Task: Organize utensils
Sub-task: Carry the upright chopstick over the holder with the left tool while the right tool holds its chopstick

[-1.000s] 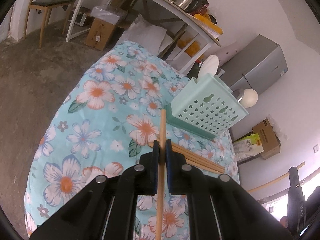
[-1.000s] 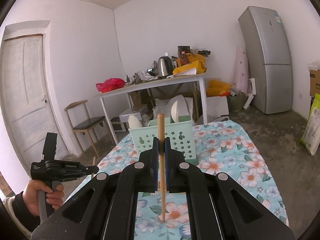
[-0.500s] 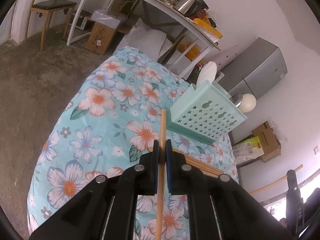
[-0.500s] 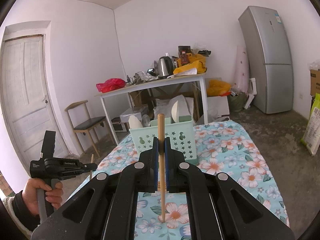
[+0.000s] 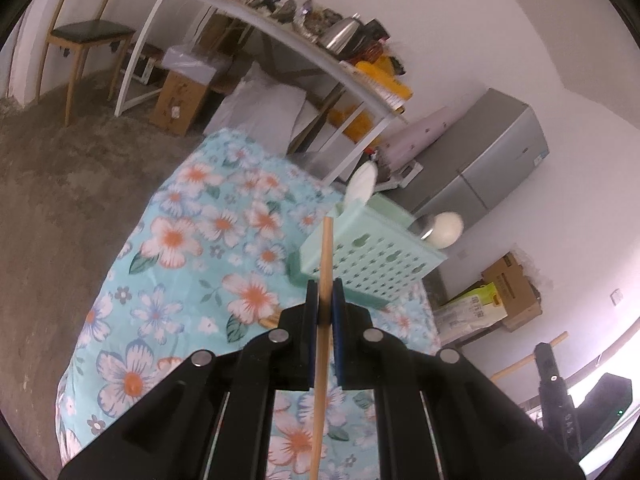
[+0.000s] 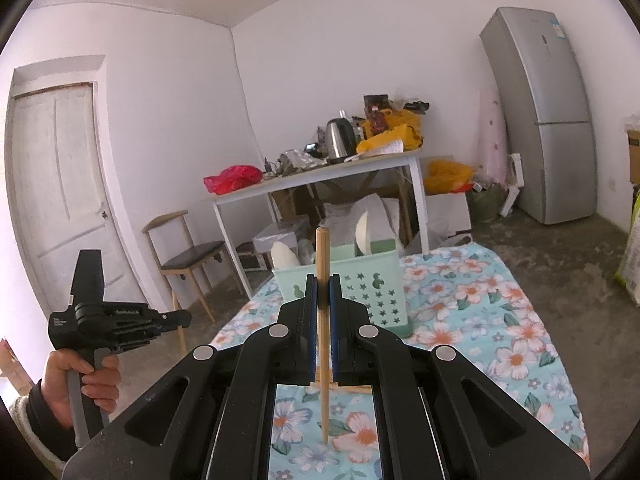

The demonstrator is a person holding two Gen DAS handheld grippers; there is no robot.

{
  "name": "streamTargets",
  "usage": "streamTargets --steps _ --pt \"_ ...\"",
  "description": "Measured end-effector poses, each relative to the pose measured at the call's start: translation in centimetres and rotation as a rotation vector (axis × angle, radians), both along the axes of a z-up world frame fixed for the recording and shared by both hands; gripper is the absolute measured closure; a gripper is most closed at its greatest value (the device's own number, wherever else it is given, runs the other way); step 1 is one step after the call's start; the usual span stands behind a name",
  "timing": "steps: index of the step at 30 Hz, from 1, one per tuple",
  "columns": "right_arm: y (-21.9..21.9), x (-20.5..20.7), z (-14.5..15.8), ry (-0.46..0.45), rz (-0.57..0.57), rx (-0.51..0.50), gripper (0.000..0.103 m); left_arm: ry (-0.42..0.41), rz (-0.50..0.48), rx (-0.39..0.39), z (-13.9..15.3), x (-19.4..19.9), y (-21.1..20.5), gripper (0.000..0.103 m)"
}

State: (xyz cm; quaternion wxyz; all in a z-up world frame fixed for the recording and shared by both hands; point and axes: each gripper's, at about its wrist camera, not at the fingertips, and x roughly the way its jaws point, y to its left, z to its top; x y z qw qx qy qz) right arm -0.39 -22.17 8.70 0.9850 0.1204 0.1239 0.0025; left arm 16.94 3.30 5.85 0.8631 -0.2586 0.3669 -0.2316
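Observation:
My left gripper [image 5: 325, 296] is shut on a wooden chopstick [image 5: 325, 256] that stands upright between its pads, over the floral tablecloth [image 5: 188, 240]. Just beyond it sits the mint perforated utensil basket [image 5: 372, 256], holding white spoons [image 5: 362, 184] and a ladle [image 5: 444, 229]. My right gripper [image 6: 323, 292] is shut on a second upright chopstick [image 6: 322, 252], in front of the same basket [image 6: 360, 284]. The left gripper [image 6: 176, 318] also shows at the left of the right wrist view, held in a hand [image 6: 76, 376]. More chopsticks [image 5: 270, 322] lie on the cloth, mostly hidden behind the jaws.
Behind the low table stand a white desk [image 6: 320, 176] cluttered with a kettle and bags, a wooden chair [image 6: 188, 252], a grey fridge [image 6: 540, 120] and cardboard boxes [image 5: 512, 292]. Bare concrete floor [image 5: 60, 184] surrounds the table.
The left gripper has risen with its chopstick, so the basket and cloth sit lower and farther in its view. The right gripper has kept still.

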Motion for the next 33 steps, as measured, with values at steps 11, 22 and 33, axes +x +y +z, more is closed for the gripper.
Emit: streamTargets --steps 11,22,33 --pt "-1.2 -1.0 2.2 -0.075 -0.012 0.025 0.099 -0.120 -0.006 -0.027 4.5 -1.3 0.5 0.097" --pt "-2.4 -1.8 2.6 -0.089 -0.028 0.035 0.099 -0.227 0.000 -0.054 7.8 -2.5 0.7 0.097" --pt "-2.5 -1.9 2.3 -0.081 -0.024 0.059 0.099 -0.309 0.006 -0.048 10.0 -3.0 0.1 0.097"
